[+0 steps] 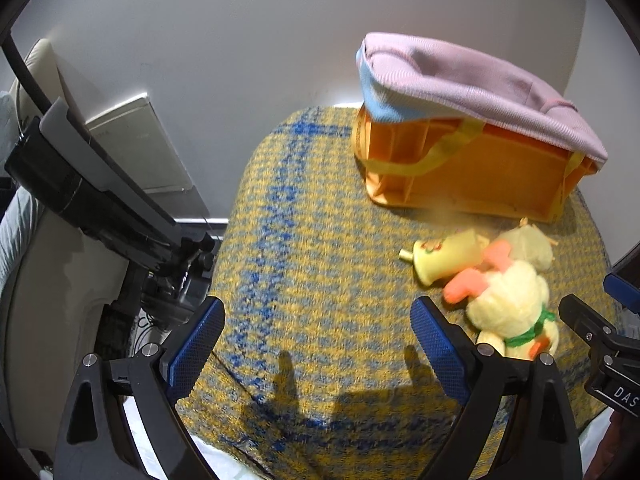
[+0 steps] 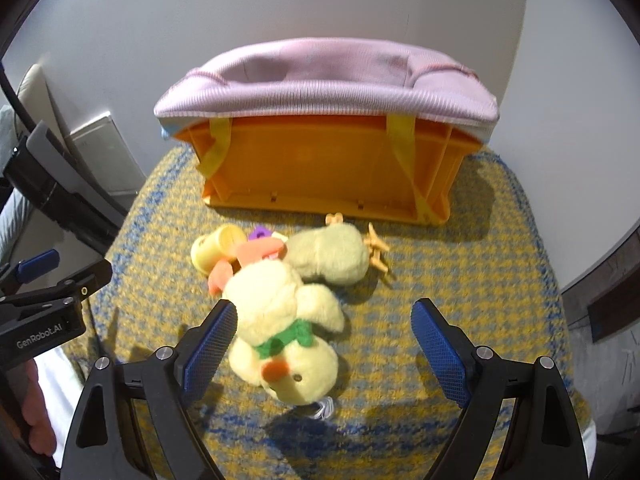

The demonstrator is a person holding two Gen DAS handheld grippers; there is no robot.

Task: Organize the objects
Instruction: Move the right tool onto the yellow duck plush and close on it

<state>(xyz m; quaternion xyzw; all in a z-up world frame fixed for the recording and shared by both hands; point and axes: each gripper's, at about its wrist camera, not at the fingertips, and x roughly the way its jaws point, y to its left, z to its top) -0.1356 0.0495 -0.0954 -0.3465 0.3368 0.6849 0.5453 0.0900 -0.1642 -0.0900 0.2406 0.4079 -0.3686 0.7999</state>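
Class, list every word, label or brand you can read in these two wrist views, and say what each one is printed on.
"GenRobot.AI": on the body of the left gripper, seen in the right wrist view.
"DAS", cut off by the picture's edge: on the body of the right gripper, seen in the left wrist view.
Faint print on the white panel by the wall: too blurred to read.

"GenRobot.AI" on left tongs (image 2: pixel 44 338), "DAS" on right tongs (image 1: pixel 618 392)

A plain white wall (image 2: pixel 280 4) fills the background. In front of it stands a surface covered in yellow, grey and blue woven checked cloth (image 1: pixel 312 264). A flat cream panel (image 1: pixel 140 148) leans against the wall's left side.
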